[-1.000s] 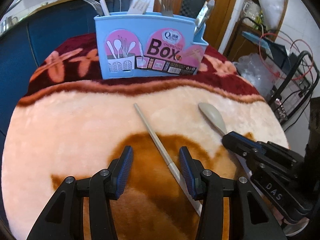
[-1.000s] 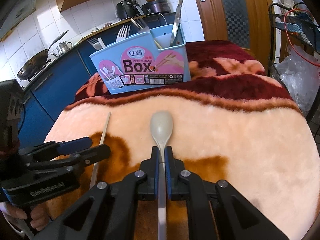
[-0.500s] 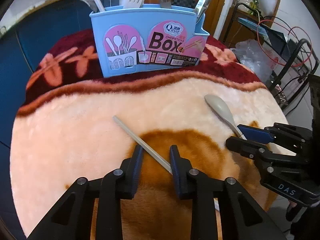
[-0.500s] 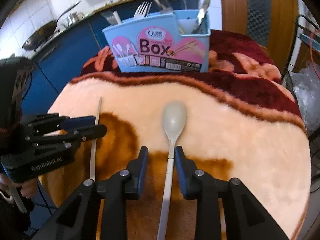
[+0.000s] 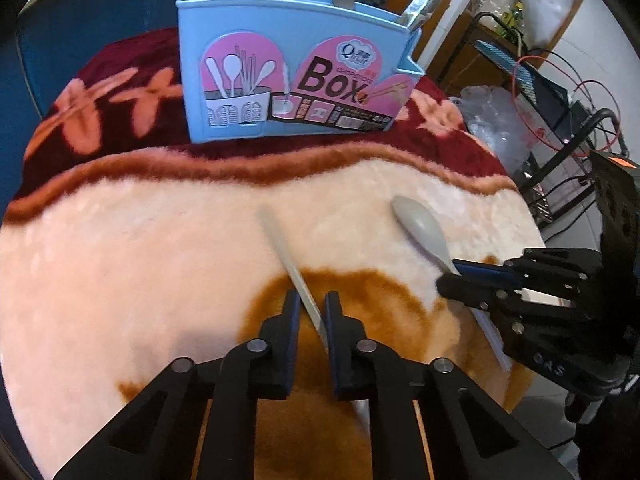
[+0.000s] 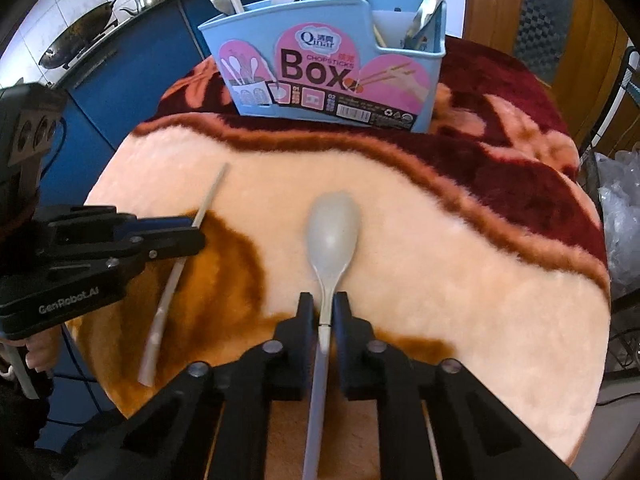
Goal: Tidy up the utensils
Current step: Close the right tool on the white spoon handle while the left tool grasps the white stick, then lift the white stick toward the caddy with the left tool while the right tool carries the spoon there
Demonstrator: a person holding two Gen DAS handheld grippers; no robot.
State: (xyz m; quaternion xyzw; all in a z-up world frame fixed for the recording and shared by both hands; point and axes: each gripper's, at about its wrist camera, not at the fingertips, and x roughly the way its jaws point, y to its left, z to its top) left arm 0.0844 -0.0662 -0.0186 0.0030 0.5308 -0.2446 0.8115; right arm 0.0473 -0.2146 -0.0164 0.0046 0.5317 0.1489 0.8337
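Covering the table, a plush blanket (image 6: 460,280) faces blue cabinets (image 6: 132,92).

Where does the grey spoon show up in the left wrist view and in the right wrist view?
Left wrist: the spoon lies right of centre, handle in the right gripper.
Right wrist: spoon at centre, handle between this gripper's fingers.
Shared landmark: the blue utensil box behind it.

Light blue plastic utensil holder (image 6: 328,76) with a pink label reading "Qinar", "CHOPSTICKS", "Box", black left gripper (image 6: 198,229) body marked "GenRobot.AI"
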